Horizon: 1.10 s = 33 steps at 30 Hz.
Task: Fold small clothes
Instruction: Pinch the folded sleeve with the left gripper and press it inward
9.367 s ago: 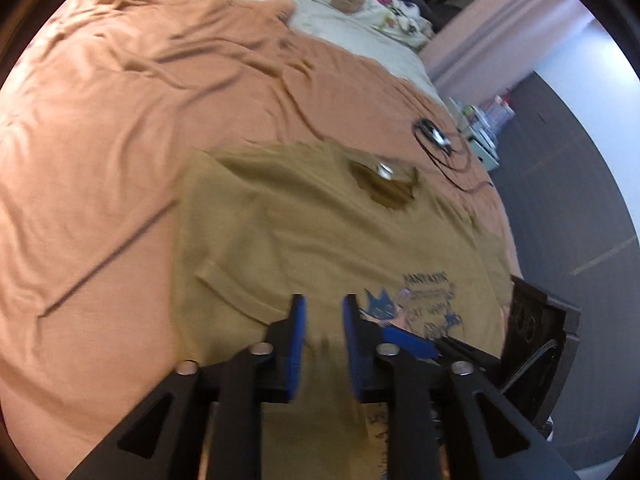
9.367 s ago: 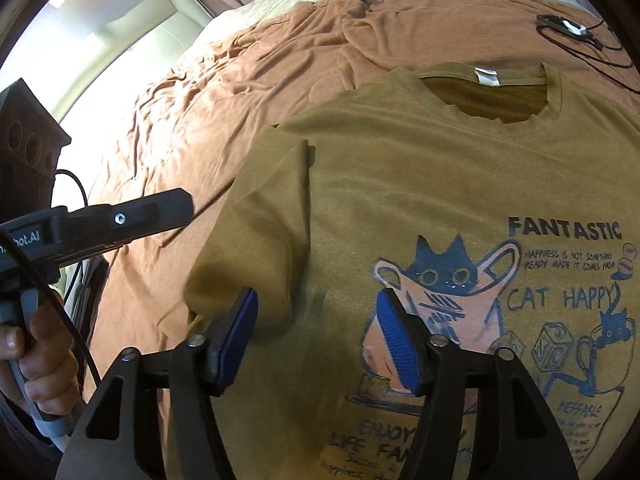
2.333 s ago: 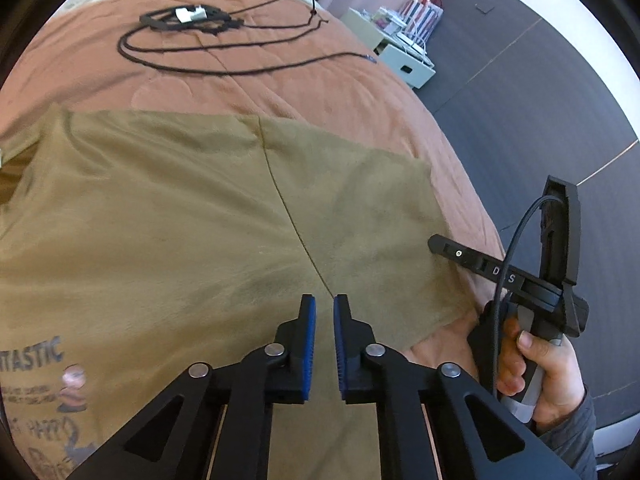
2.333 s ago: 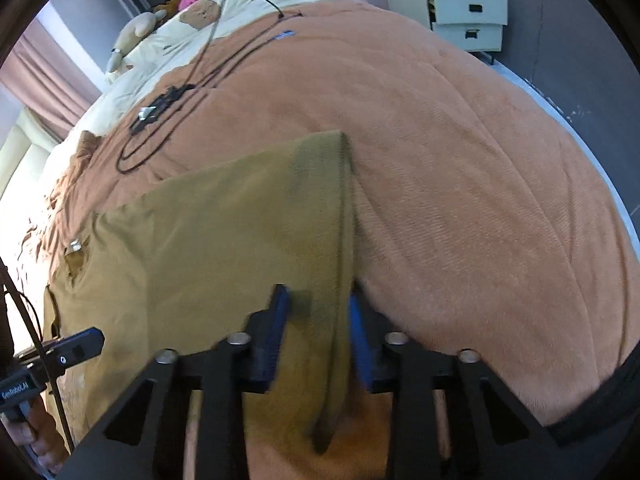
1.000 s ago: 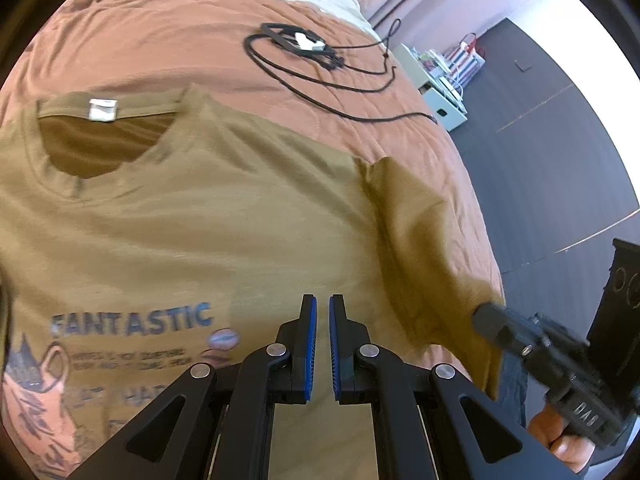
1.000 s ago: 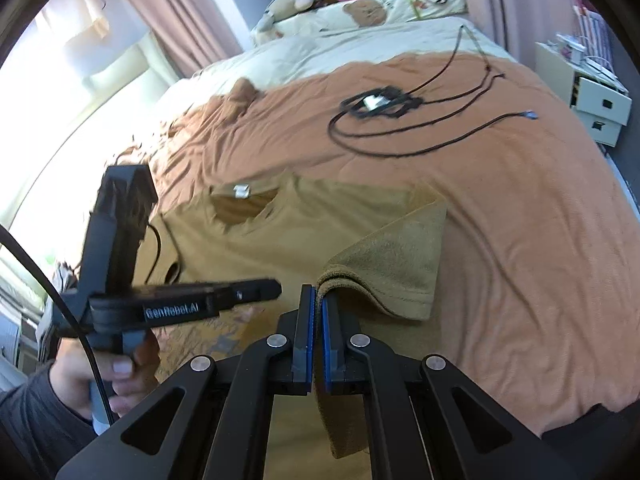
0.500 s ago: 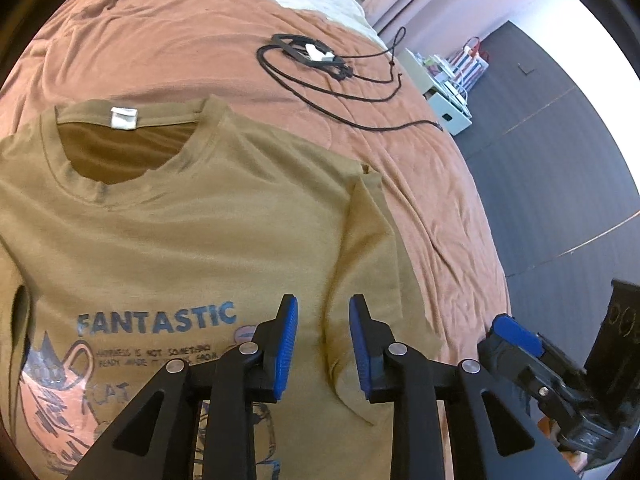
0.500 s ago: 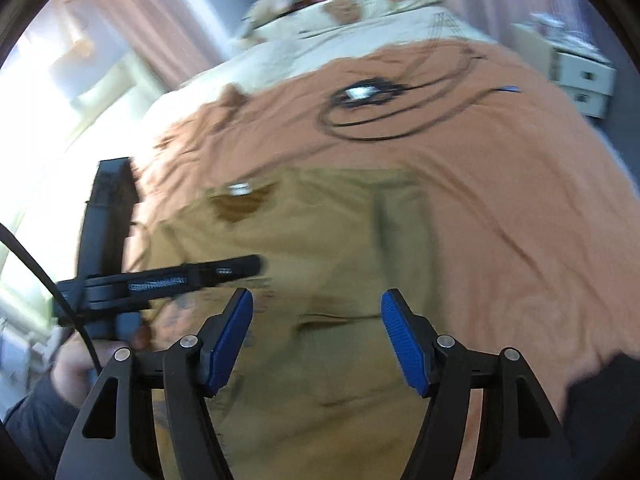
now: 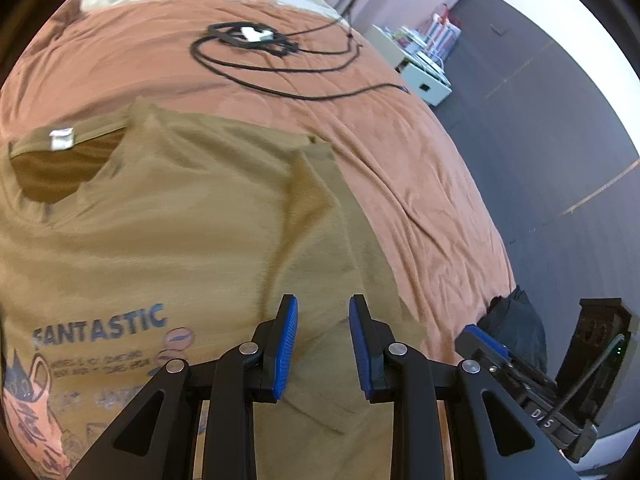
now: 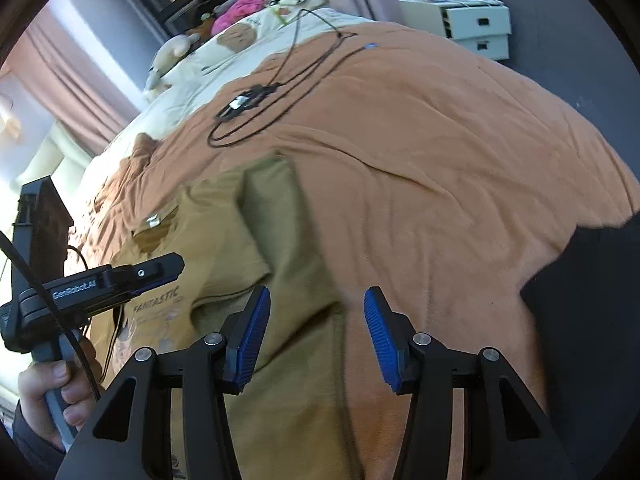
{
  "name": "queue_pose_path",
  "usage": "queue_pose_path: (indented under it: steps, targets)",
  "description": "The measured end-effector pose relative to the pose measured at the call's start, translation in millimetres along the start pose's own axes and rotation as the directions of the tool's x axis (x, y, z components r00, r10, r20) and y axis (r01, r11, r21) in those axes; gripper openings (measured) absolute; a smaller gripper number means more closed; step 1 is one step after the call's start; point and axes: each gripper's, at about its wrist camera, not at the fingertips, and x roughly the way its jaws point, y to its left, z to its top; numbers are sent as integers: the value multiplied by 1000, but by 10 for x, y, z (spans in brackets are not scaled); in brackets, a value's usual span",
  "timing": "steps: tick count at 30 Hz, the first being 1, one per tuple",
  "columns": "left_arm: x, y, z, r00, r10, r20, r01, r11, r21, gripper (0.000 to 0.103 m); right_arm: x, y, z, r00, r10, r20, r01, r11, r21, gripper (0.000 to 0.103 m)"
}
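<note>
So the olive t-shirt (image 9: 168,216) is lying print-side up on the rust-orange blanket (image 9: 408,168) that covers the bed. From the left wrist cam I can see the neck opening with its white tag (image 9: 61,138) off to the upper left, and the FANTASTIC lettering (image 9: 100,326) low on the left. The sleeve (image 9: 320,216) on the side nearer the floor is flipped in over the chest, so that edge of the shirt runs as a fairly straight fold line.

My left gripper (image 9: 323,340) is hanging right over the lower end of that folded-in sleeve. Its blue pads (image 9: 286,344) are parted a little, with fabric showing in the gap below them, but they aren't pinching anything. It's let go.

My right gripper (image 10: 316,340) sits over the shirt's outer edge: the left pad is above the olive cloth, the right pad above bare blanket, and the hem line runs down between them. Its jaws have just been closing in a bit, but they're plainly apart with nothing clamped, just the shirt edge underneath. In that same cam, the left gripper comes in from the left over the print, with a hand (image 10: 52,396) wrapped round its handle.

Further up the bed there's a black cable (image 9: 256,56) looped on the blanket, well clear of the shirt.
</note>
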Motion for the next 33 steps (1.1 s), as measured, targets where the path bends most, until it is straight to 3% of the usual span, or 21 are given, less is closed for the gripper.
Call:
queue_pose_path:
  steps: [5, 8, 14, 21, 22, 24, 27, 33]
  targets:
    - [242, -180, 27, 999, 5, -31, -3, 999, 46, 28, -24, -46, -272, 1000, 21, 14, -22, 1000, 17, 47]
    - [406, -253, 31, 999, 12, -53, -9, 998, 59, 28, -16, -170, -263, 999, 32, 16, -32, 999, 41, 41]
    - [661, -312, 21, 995, 51, -84, -45, 997, 68, 36, 21, -283, -281, 999, 33, 10, -33, 997, 69, 41]
    - [773, -315, 76, 991, 111, -78, -105, 992, 72, 36, 60, -270, -255, 999, 48, 10, -48, 995, 85, 41]
    - [781, -320, 77, 990, 119, -79, -112, 990, 81, 33, 61, -279, -256, 999, 49, 11, -50, 995, 90, 41]
    - [767, -333, 77, 983, 167, -76, -159, 982, 103, 8, 36, -298, -266, 998, 53, 16, -54, 994, 97, 41]
    - [633, -274, 109, 987, 141, -80, -132, 985, 107, 6, 23, -291, -261, 998, 51, 25, -53, 994, 97, 41]
    - [174, -15, 233, 982, 187, -29, -182, 977, 108, 5, 70, -215, -257, 999, 38, 20, -39, 997, 73, 41]
